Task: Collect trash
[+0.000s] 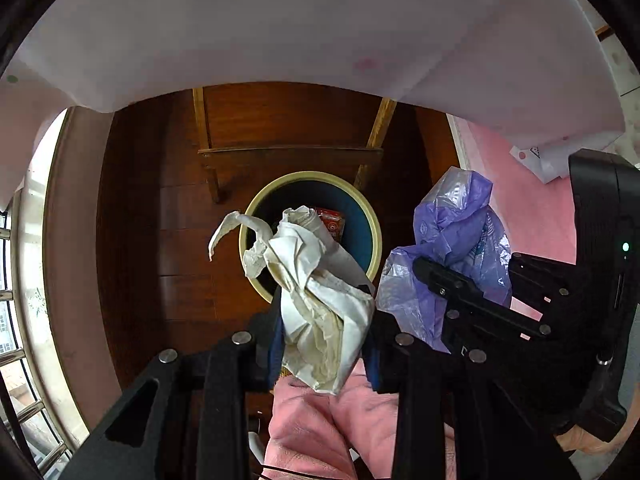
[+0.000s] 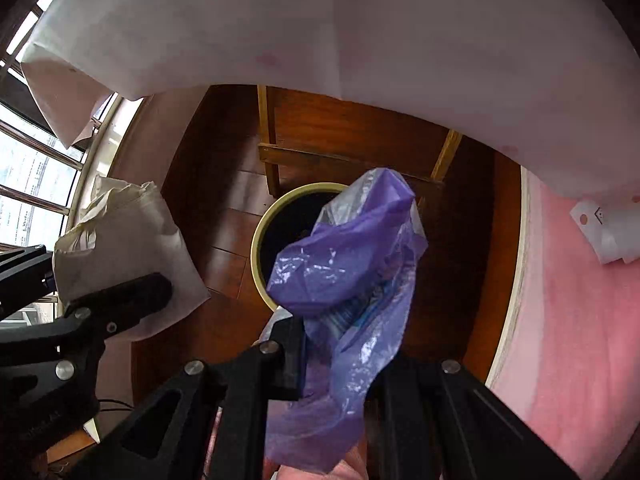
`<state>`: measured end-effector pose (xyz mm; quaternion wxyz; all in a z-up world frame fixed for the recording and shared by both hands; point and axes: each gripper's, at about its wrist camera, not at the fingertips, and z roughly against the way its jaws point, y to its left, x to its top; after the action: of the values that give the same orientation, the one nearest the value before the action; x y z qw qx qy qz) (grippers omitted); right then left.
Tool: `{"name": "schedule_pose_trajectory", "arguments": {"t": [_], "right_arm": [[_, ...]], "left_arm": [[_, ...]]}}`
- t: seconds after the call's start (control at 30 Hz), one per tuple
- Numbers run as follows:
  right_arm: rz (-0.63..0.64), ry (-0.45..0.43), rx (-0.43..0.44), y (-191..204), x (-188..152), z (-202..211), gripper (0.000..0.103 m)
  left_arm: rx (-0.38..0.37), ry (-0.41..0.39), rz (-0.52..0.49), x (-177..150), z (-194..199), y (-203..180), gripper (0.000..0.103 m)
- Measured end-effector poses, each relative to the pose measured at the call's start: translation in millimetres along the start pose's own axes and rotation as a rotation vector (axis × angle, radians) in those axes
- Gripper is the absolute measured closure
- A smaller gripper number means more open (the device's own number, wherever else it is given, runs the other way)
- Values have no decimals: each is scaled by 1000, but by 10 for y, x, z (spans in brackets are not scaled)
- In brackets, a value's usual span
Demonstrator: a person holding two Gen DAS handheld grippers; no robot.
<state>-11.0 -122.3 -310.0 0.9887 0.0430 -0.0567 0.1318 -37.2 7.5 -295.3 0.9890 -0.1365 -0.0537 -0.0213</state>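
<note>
Now left hand-held gripper [image 1: 326, 344] pinches crumpled paper [image 1: 316, 292]; right hand-held gripper [image 2: 340, 360] pinches purple bag [image 2: 344, 276].

A white cloth [image 1: 304, 20] drapes the tabletop edge across twelve o'clock. Beneath it lies a dark wooden floor [image 1: 140, 240], with a wooden frame [image 1: 292, 152] of pale slats standing on it. A barred window [image 2: 28, 168] shows at nine o'clock, a pink surface [image 2: 580, 320] at three o'clock.
</note>
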Motion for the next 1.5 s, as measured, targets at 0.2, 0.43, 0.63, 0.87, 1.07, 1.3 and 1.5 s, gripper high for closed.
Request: {"name": "schedule_pose_trajectory", "arguments": {"t": [0.2,0.43,0.63,0.87,1.07,1.3,1.5], "right_arm": [[-55,-2,53,-244,-20,-765,91],[-83,-14,95,-450,61,-1423,88],[-98,-8,144,-505,66,-1732,65],[-95,-18,155,-528,25,-1735,40],[-112,-37,150,-491,73,-1510,35],[-146,-70,139,-487,98,-872,35],[-161,-117,135,-444,65,-68,35]], "left_arm": [[-44,46,38,56,-792,119,70],[-46,61,51,167,-1401,328,59],[-32,63,93,219,-1625,476,14],[48,35,89,258,-1597,529,3],[93,-6,118,273,-1373,582,2],[104,-58,133,299,-701,474,2],[105,-117,144,309,77,282,2]]}}
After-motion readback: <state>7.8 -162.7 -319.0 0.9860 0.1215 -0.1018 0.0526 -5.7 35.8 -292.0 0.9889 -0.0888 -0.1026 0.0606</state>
